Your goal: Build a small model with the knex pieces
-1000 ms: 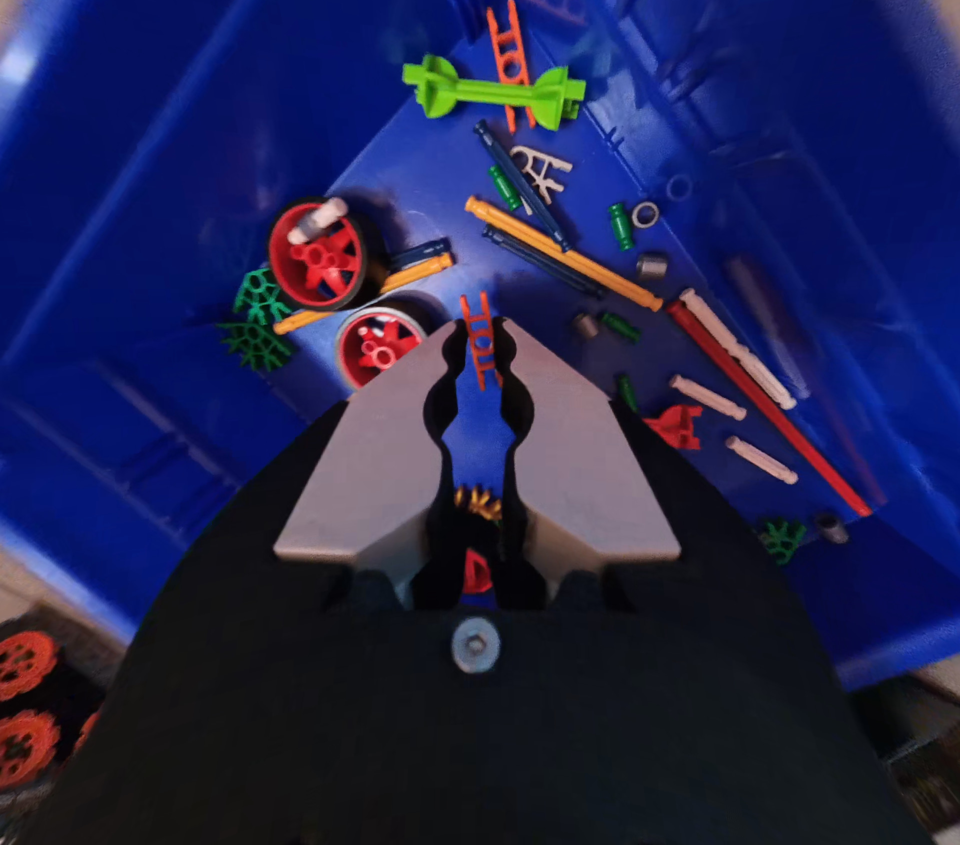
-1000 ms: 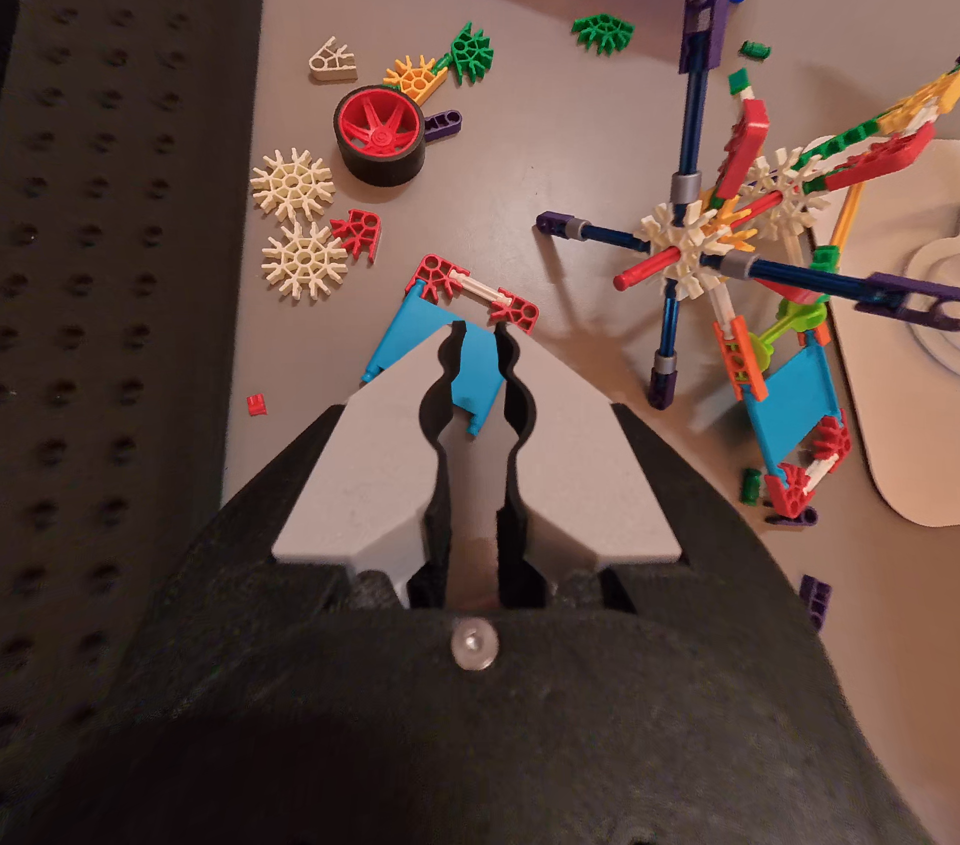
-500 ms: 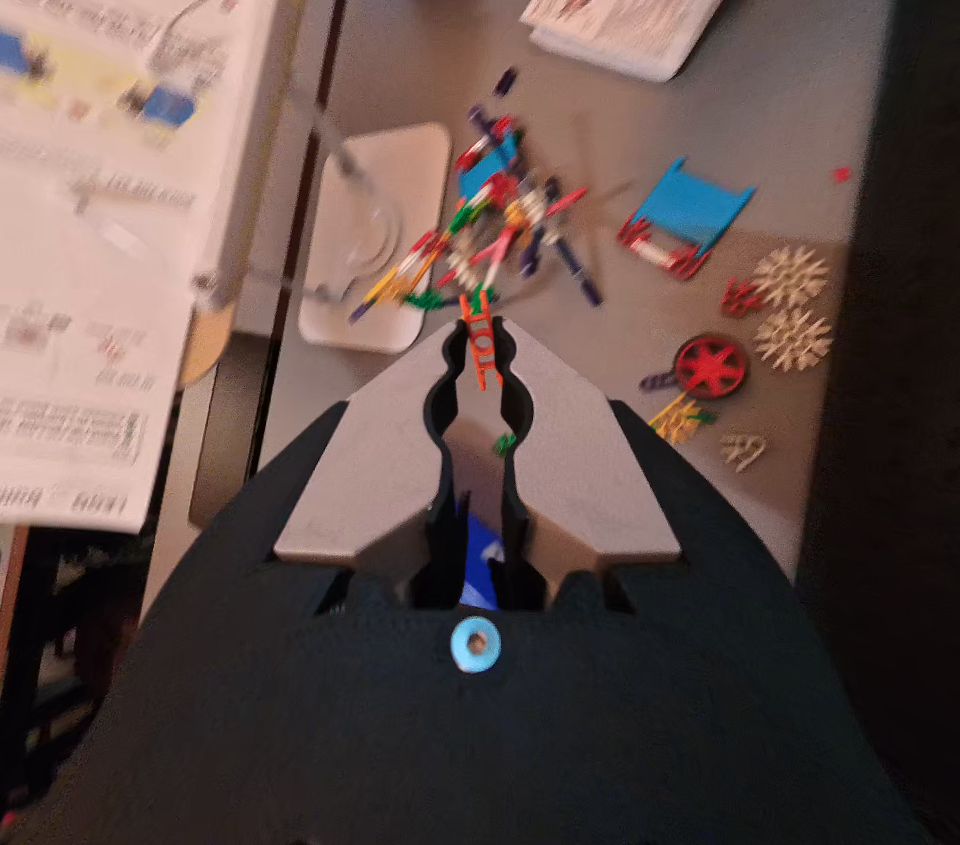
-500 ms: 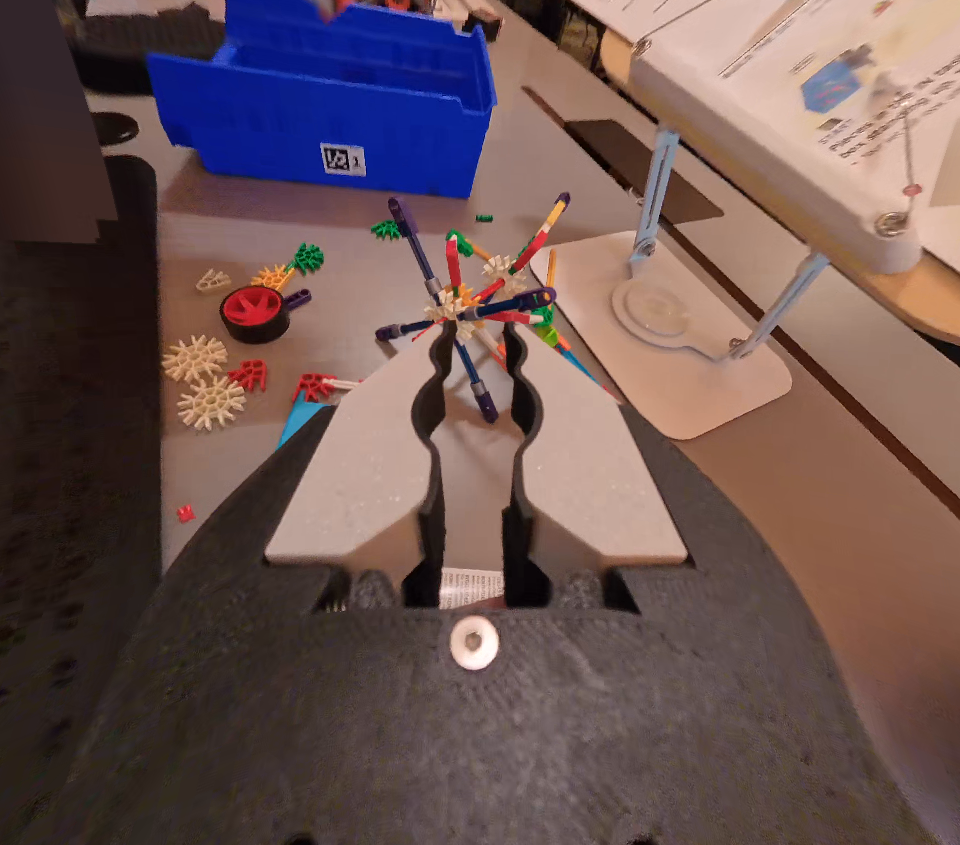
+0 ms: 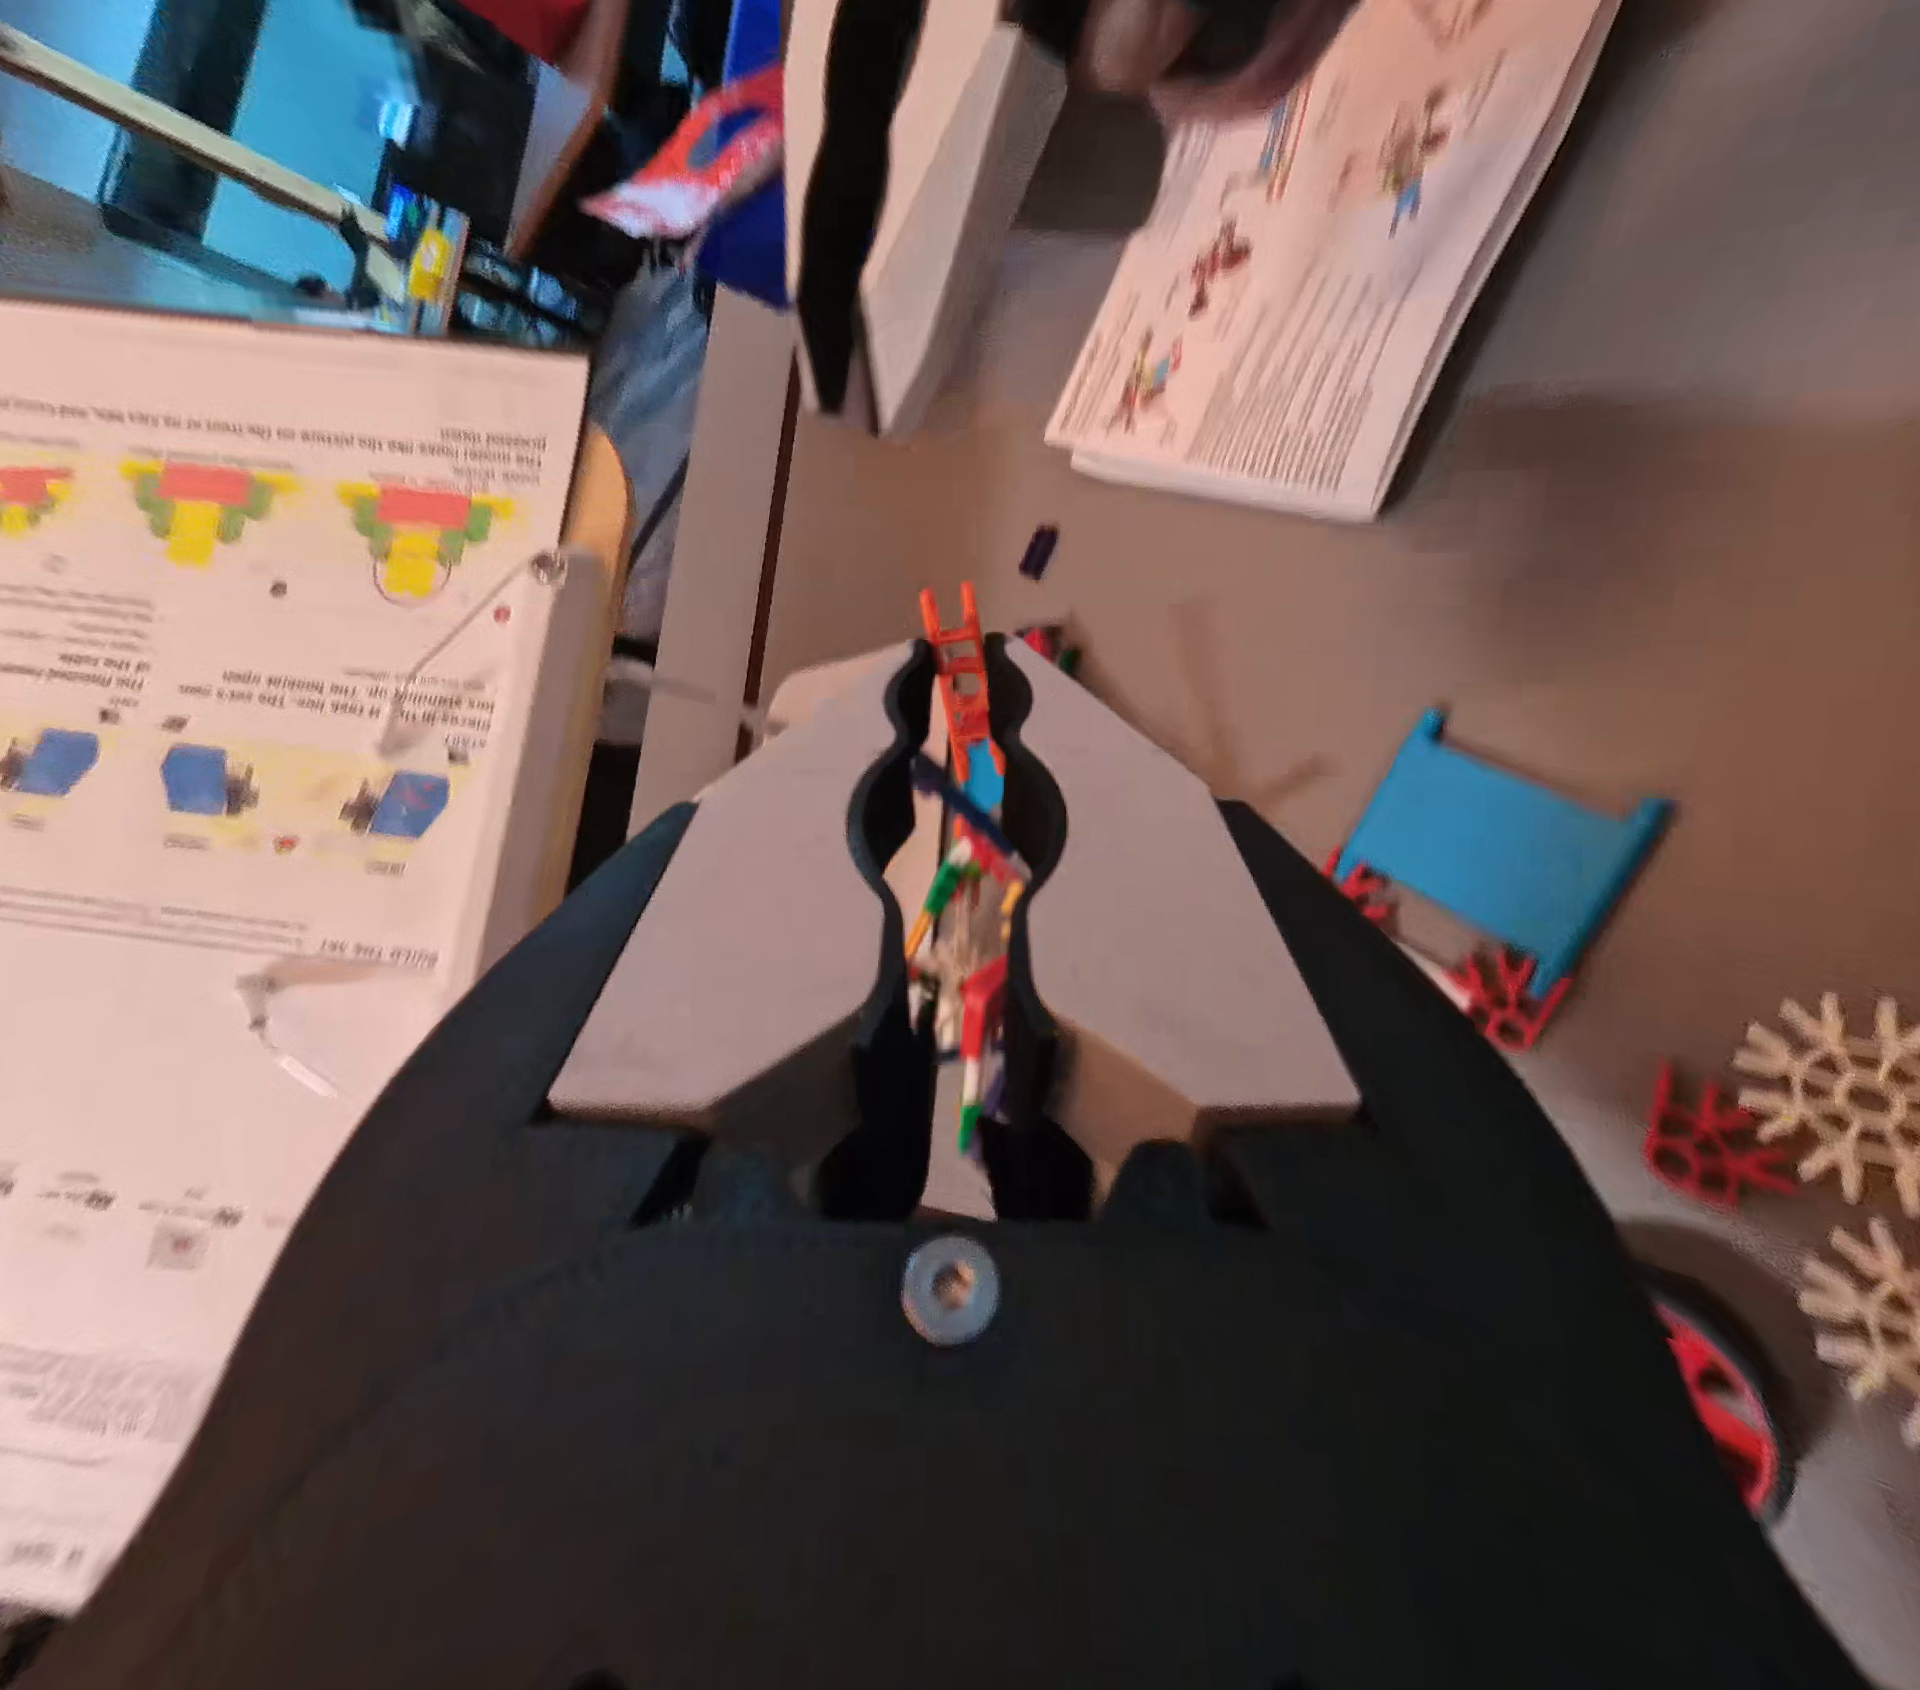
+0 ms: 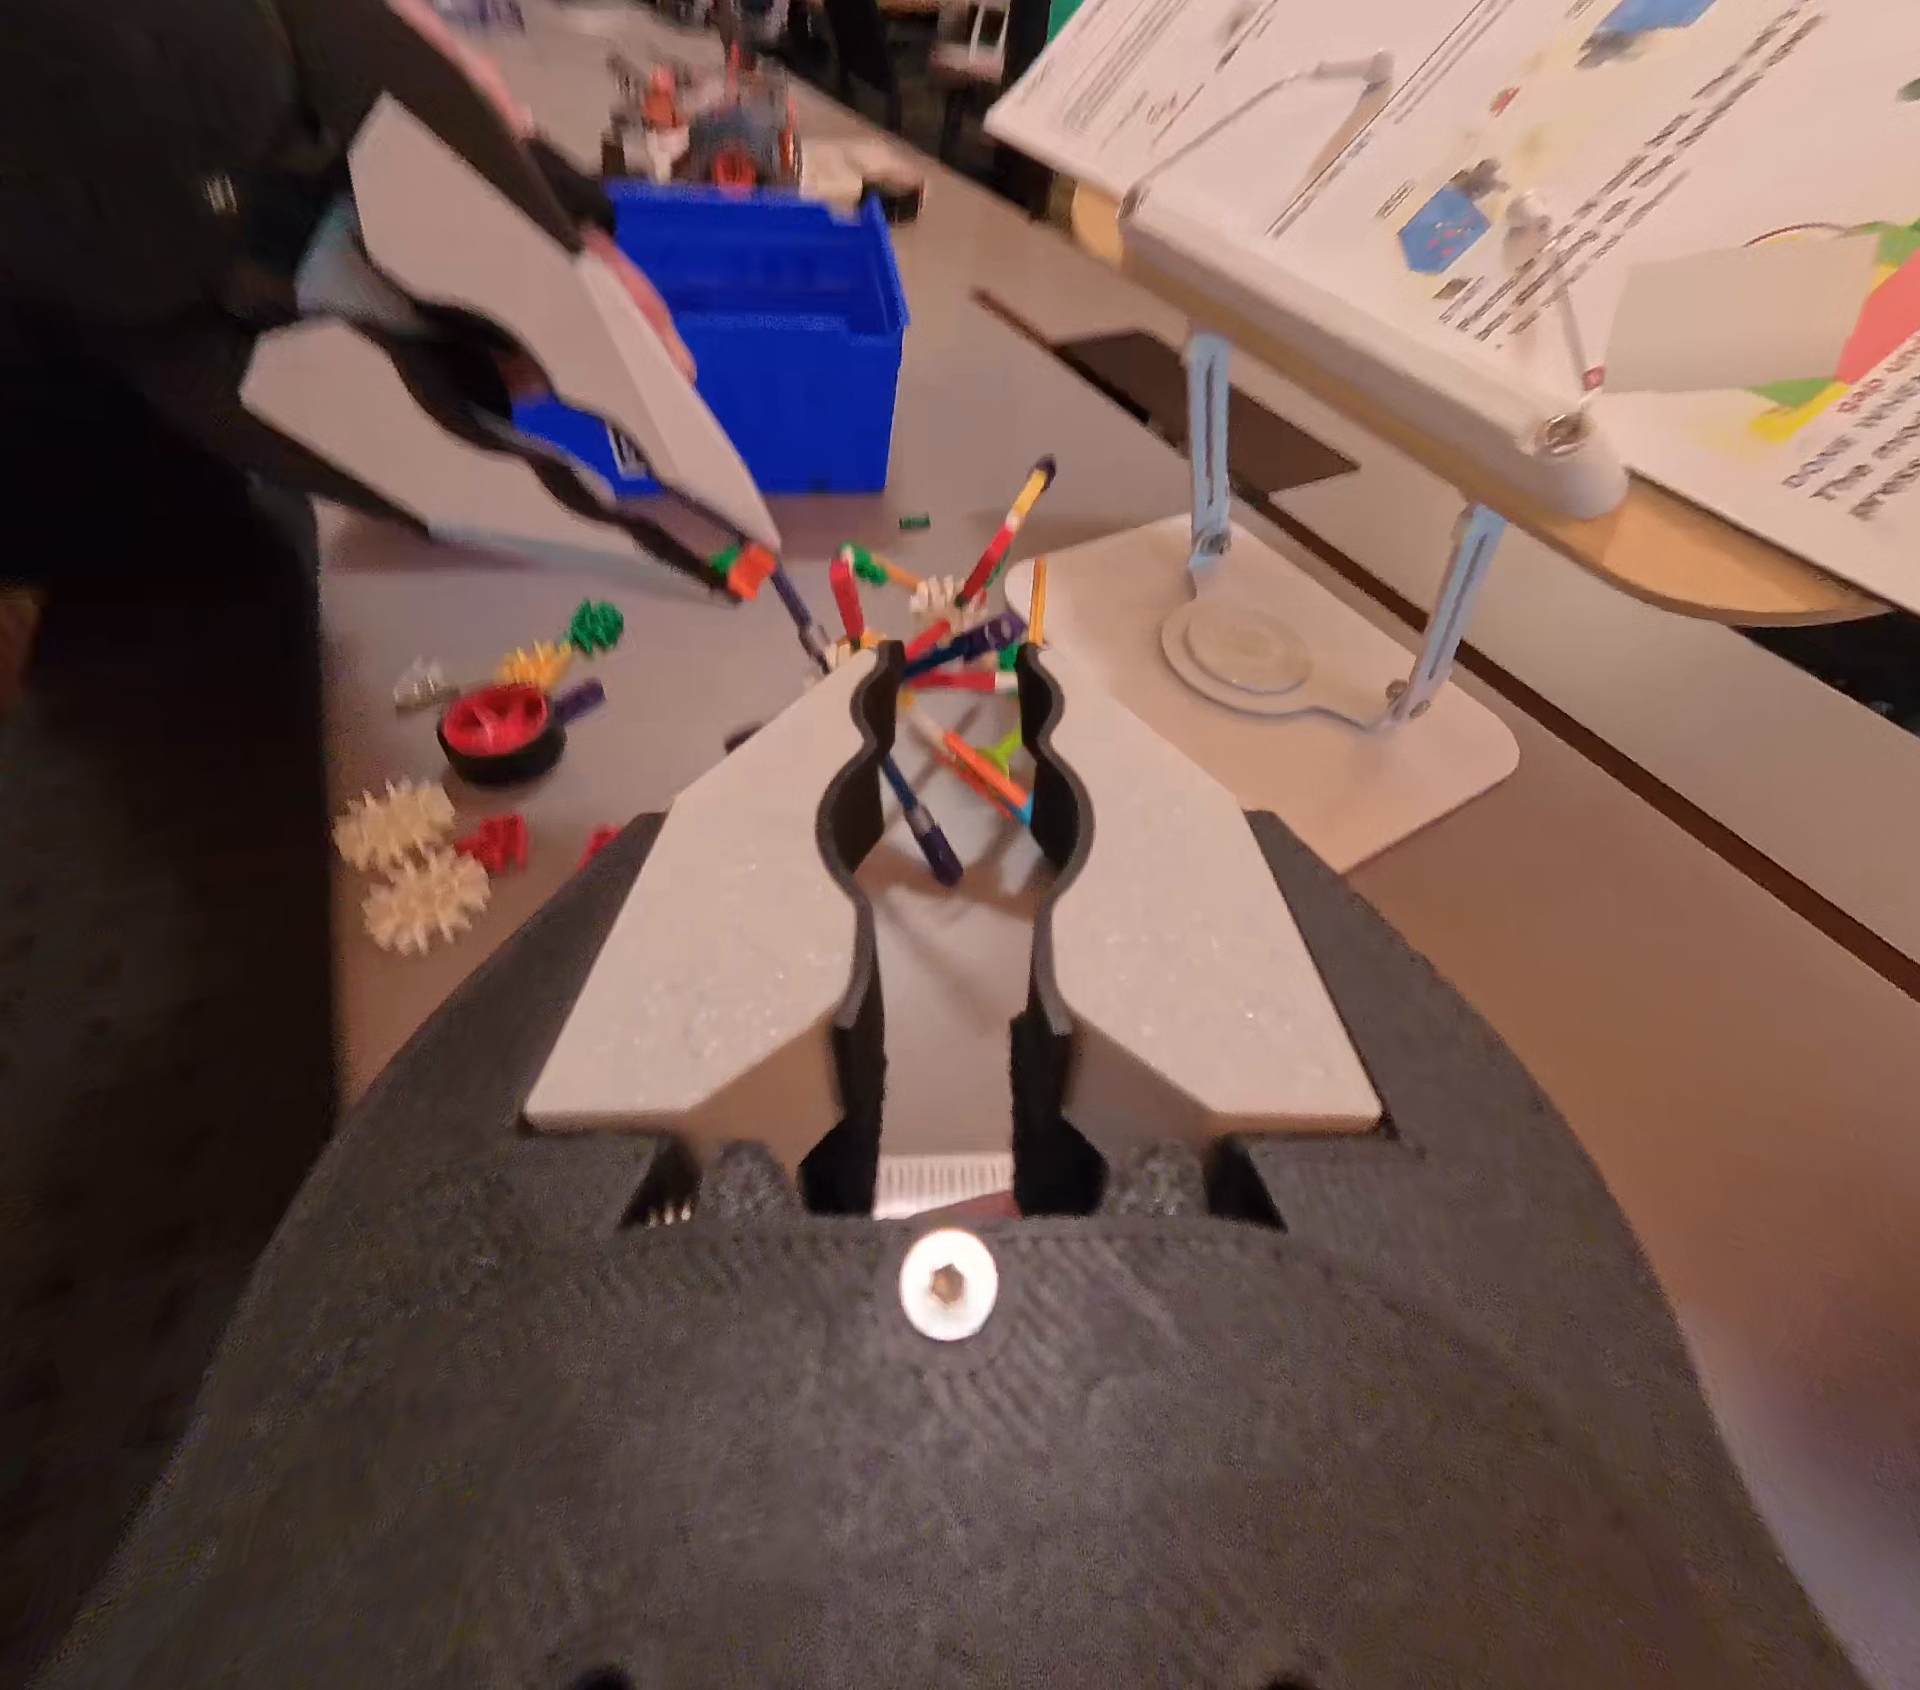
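My left gripper (image 5: pixel 961 651) is shut on a small orange ladder-shaped piece (image 5: pixel 961 672) that sticks out past its tips. It hovers over a colourful rod-and-connector model (image 5: pixel 961 944), seen through the jaw gap. In the right wrist view the left gripper (image 6: pixel 743 570) comes in from the upper left, holding the orange piece (image 6: pixel 750 572) just left of the model (image 6: pixel 935 632). My right gripper (image 6: pixel 956 664) is open and empty, its tips close in front of the model. It also shows at the top of the left wrist view (image 5: pixel 852 393).
A blue bin (image 6: pixel 769 352) stands behind the model. An instruction sheet on a tilted stand (image 6: pixel 1455 134) and its base (image 6: pixel 1299 705) are at the right. A red wheel (image 6: pixel 499 726), cream snowflake connectors (image 6: pixel 416 861), a blue panel (image 5: pixel 1496 861) and an open booklet (image 5: pixel 1351 186) lie around. There is about 5 centimetres between the tips of the two grippers. The red wheel (image 6: pixel 499 726) is about 20 centimetres from my left fingertips.
My left gripper carried the orange ladder piece out of the blue bin and over to the model. My right gripper left the blue panel, swung toward the model and opened wider.
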Motion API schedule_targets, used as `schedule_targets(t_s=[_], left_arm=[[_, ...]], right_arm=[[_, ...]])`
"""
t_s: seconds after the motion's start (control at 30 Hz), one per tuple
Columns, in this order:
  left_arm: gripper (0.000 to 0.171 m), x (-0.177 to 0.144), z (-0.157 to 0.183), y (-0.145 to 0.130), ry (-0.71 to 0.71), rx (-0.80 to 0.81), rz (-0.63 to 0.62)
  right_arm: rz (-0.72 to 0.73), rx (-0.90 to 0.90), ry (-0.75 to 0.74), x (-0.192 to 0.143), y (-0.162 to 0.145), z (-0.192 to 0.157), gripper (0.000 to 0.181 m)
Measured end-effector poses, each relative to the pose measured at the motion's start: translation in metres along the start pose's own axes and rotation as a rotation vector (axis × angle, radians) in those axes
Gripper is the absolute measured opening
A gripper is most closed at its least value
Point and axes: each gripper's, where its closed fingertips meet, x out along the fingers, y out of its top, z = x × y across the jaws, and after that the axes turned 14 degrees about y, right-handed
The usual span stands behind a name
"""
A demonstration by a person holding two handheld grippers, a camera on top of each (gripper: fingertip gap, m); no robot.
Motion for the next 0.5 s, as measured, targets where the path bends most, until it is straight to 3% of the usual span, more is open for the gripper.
schedule_targets(t_s=[0.1, 0.5], left_arm=[[0.008, 0.008, 0.0, 0.017, 0.005, -0.026, 0.06], [0.008, 0.023, 0.002, 0.004, 0.102, 0.103, 0.108]], right_arm=[[0.112, 0.07, 0.039, -0.007, 0.015, -0.001, 0.017], [-0.005, 0.068, 0.092, 0.015, -0.008, -0.011, 0.023]])
